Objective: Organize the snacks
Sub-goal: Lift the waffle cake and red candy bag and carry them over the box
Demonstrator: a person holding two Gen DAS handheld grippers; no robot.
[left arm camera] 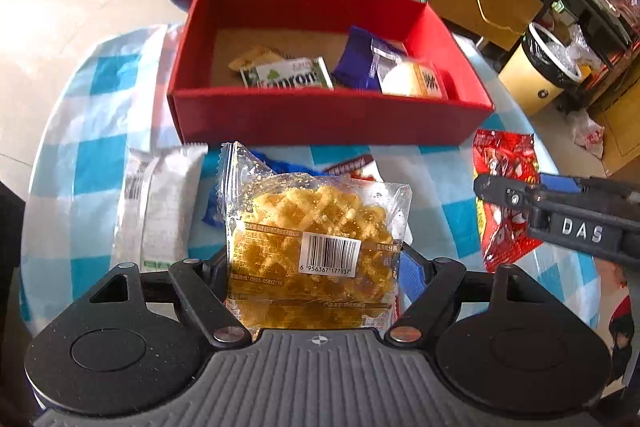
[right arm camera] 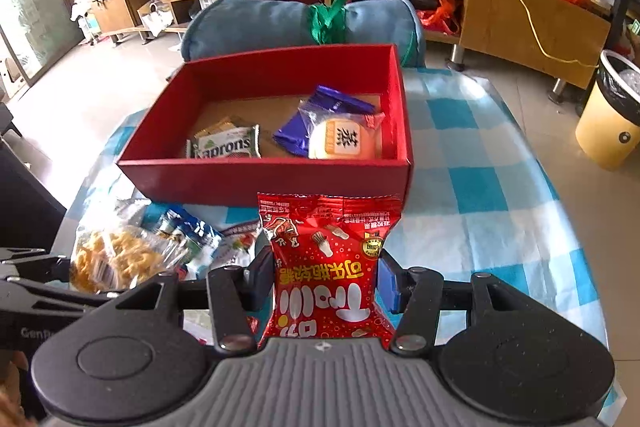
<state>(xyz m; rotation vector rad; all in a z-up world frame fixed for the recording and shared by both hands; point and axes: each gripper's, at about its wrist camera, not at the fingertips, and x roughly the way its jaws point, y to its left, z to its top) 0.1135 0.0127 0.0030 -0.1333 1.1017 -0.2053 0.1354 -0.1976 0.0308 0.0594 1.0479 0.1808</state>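
A round table [right arm camera: 500, 195] covered in a blue-and-white checked cloth is shown from two handheld grippers. A red box [left arm camera: 320, 123] is seen toward the far edge of the table, open at the top, with a green-and-white packet [right arm camera: 228, 145], a purple packet [right arm camera: 296, 131] and a clear-wrapped round bun [right arm camera: 346, 141] already lying inside.

A clear pack of yellow lattice crackers [left arm camera: 316, 247] is clamped in the left gripper [left arm camera: 316, 269], its jaws set fairly wide against the pack's two sides, the pack standing upright with its long axis running away from the gripper toward the box. A red candy packet [right arm camera: 328, 267] is pinched narrowly at its waist in the right gripper [right arm camera: 326, 279], also upright and pointing at the box.

Both packs are held above the near edge of the table, just short of the box's near wall. The box lies straight ahead of each gripper and slightly below; neither hand is judged clearly nearer. Loose snacks remain on the cloth between the grippers and the box, among them a white packet [left arm camera: 156, 211] at the left.
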